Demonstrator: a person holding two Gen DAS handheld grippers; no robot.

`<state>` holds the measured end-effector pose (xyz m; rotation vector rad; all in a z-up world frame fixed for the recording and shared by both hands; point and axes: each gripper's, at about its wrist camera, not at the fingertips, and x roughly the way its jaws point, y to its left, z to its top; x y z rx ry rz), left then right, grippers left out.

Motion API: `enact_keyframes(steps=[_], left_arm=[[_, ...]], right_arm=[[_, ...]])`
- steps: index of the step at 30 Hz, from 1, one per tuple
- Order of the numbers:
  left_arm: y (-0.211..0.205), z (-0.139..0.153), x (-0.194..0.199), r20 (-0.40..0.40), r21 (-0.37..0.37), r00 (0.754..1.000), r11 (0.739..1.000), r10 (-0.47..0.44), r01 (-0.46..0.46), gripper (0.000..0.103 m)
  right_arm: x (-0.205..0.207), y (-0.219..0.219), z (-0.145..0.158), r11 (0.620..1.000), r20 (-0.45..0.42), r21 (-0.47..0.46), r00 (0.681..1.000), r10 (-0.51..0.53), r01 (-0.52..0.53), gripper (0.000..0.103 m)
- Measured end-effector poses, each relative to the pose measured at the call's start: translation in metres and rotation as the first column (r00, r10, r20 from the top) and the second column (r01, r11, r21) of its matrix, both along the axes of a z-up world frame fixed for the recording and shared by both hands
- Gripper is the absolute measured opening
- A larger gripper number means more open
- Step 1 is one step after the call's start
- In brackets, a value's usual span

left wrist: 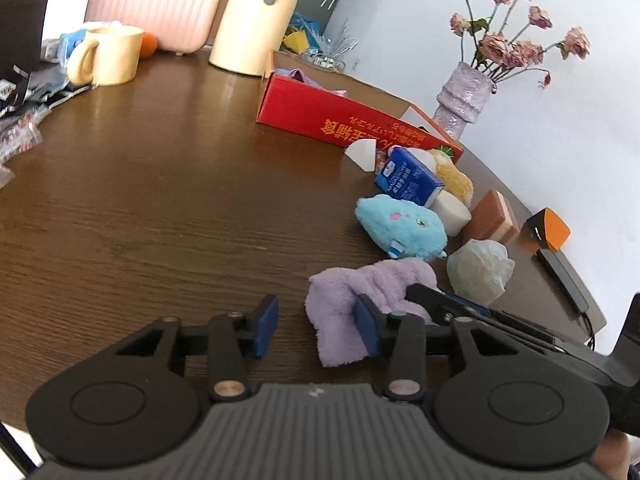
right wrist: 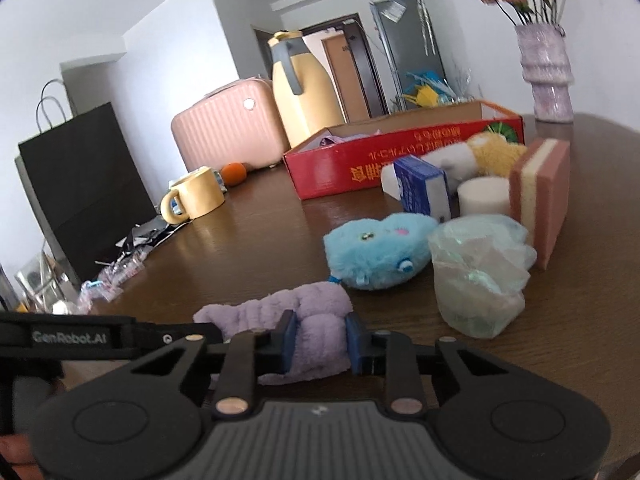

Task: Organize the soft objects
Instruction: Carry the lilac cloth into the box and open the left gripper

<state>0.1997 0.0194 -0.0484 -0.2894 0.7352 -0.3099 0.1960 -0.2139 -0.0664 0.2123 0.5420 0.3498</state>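
Purple cloth (right wrist: 304,320) on the table (left wrist: 160,200), near the red box (right wrist: 360,168).
Right gripper (right wrist: 320,342) clamps the cloth; left gripper (left wrist: 316,326) is apart, empty. Box holds purple fabric (right wrist: 332,141).

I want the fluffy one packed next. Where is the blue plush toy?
In both wrist views the blue plush toy lies on the table right of centre, just beyond the purple cloth, beside the crumpled plastic bag.

A brown wooden table (left wrist: 160,200) carries a red box (left wrist: 320,116), mug (left wrist: 112,56) and plush toys (left wrist: 400,226).
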Motion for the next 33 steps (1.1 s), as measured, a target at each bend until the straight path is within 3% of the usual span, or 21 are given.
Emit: enact_keyframes(steps=[2, 6, 8, 11, 14, 17, 19, 24, 28, 31, 33], left_arm=[[-0.002, 0.001, -0.002, 0.01, 0.007, 1.0, 1.0, -0.013, 0.013, 0.015], [-0.01, 0.006, 0.006, 0.043, 0.031, 0.999, 0.999, -0.014, 0.013, 0.012], [-0.013, 0.017, 0.015, 0.081, 0.04, 0.997, 0.999, -0.021, 0.018, 0.012], [-0.015, 0.05, 0.046, 0.156, 0.014, 0.986, 0.999, -0.052, 0.05, 0.012], [-0.014, 0.086, 0.108, 0.201, -0.017, 0.979, 0.999, -0.047, 0.052, 0.012], [-0.018, 0.113, 0.183, 0.178, -0.022, 0.984, 0.999, -0.032, 0.036, 0.012], [-0.028, 0.121, 0.225, 0.169, 0.029, 0.985, 0.999, -0.039, 0.034, 0.012], [-0.052, 0.094, 0.314, 0.031, 0.176, 1.0, 0.984, -0.006, 0.001, 0.012], [-0.064, 0.065, 0.33, -0.002, 0.282, 1.0, 0.959, -0.016, 0.016, 0.014], [-0.06, 0.055, 0.322, 0.006, 0.295, 0.999, 0.955, -0.044, 0.04, 0.019], [-0.056, 0.057, 0.319, 0.012, 0.307, 0.999, 0.951, -0.03, 0.025, 0.025]], right_arm=[[0.0, 0.0, 0.0, 1.0, 0.009, -0.009, 1.0, 0.007, -0.007, 0.024], [0.004, 0.001, 0.007, 1.0, 0.022, 0.006, 1.0, 0.014, -0.014, 0.02], [0.005, 0.002, 0.021, 0.999, 0.1, 0.024, 0.994, 0.036, -0.038, 0.019], [0.027, 0.006, 0.062, 0.998, 0.21, -0.003, 0.976, 0.059, -0.06, 0.019], [0.08, 0.008, 0.106, 0.999, 0.238, -0.031, 0.97, 0.047, -0.041, 0.019], [0.162, 0.009, 0.133, 1.0, 0.176, -0.017, 0.984, 0.012, -0.01, 0.019], [0.211, 0.009, 0.137, 1.0, 0.112, 0.004, 0.993, -0.023, 0.022, 0.019], [0.306, 0.009, 0.107, 0.996, -0.119, 0.053, 0.991, -0.063, 0.069, 0.019], [0.335, 0.016, 0.071, 0.997, -0.253, -0.012, 0.964, -0.082, 0.082, 0.026], [0.332, 0.02, 0.064, 0.998, -0.25, -0.033, 0.967, -0.056, 0.05, 0.03], [0.33, 0.016, 0.07, 0.998, -0.252, -0.028, 0.966, -0.065, 0.059, 0.048]])
